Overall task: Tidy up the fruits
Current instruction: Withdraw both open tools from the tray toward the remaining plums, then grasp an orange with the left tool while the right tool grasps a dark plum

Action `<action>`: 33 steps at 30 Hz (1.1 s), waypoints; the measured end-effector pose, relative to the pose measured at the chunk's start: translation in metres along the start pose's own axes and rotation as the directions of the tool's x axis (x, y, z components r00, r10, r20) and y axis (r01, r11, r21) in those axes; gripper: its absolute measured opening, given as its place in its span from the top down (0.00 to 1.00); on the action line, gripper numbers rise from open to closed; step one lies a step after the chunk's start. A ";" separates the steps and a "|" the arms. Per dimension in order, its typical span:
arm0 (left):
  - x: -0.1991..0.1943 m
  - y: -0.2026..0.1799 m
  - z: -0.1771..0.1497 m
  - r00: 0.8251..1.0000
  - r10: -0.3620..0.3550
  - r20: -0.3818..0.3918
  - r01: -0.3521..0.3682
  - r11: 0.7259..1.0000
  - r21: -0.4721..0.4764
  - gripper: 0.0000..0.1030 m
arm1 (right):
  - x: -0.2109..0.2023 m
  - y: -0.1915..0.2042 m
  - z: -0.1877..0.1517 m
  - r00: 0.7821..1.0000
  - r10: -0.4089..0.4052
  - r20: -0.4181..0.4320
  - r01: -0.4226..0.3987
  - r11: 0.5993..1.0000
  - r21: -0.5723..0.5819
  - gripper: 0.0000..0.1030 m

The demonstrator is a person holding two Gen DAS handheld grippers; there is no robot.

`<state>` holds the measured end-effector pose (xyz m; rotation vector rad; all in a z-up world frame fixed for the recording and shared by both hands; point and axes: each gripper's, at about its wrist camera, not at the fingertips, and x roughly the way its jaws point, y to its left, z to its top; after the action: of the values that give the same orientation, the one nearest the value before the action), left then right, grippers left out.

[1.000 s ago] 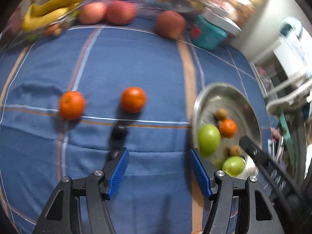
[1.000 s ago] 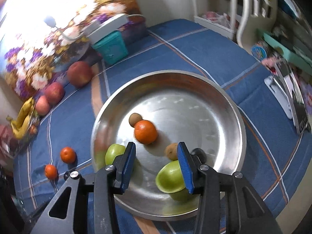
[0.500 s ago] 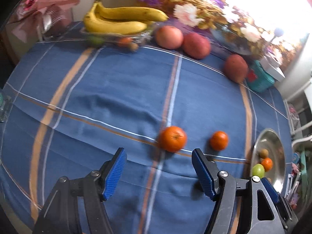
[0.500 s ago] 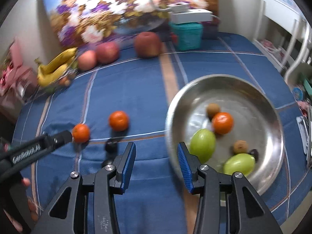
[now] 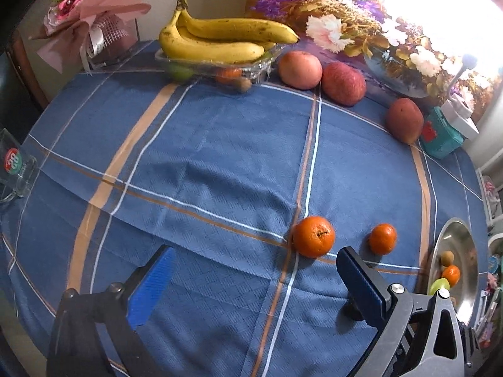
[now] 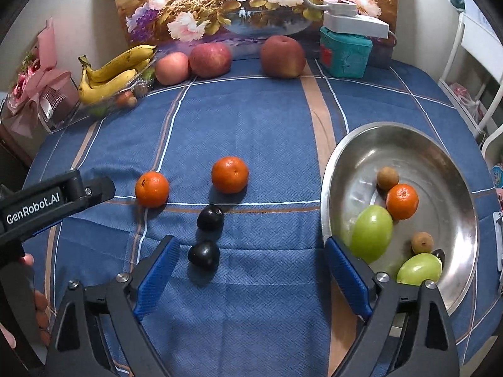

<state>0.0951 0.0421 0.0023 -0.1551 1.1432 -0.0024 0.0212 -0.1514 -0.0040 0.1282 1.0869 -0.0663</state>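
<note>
Bright glare top right, fisheye warp, dark corners, soft shadows.

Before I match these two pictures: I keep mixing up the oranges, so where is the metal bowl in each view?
Left wrist view: the metal bowl sits at the far right edge, seen edge-on, behind the left gripper.
Right wrist view: the metal bowl fills the right side, beyond the right gripper.
Shared landmark: the teal box at the back.

Three oranges [image 6: 152, 189], three apples [image 6: 283, 56], two plums [image 6: 210, 217]
</note>
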 end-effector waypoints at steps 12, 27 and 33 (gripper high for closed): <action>-0.003 -0.007 0.009 0.996 0.052 0.066 -0.054 0.998 0.017 0.00 | 0.006 0.007 -0.001 1.000 0.011 0.001 -0.010 1.000 -0.022 0.06; 0.018 -0.028 0.019 0.997 -0.044 0.055 0.034 0.983 0.178 0.00 | 0.038 0.031 -0.003 0.994 -0.004 -0.108 -0.006 0.996 -0.088 0.06; 0.034 -0.032 0.022 0.992 -0.126 -0.009 0.125 0.969 0.211 0.00 | 0.050 0.035 -0.004 0.989 -0.016 -0.149 0.002 0.996 -0.094 0.06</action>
<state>0.1318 0.0099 -0.0160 -0.0379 1.1190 -0.2354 0.0453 -0.1159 -0.0479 0.0446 1.2386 -0.0141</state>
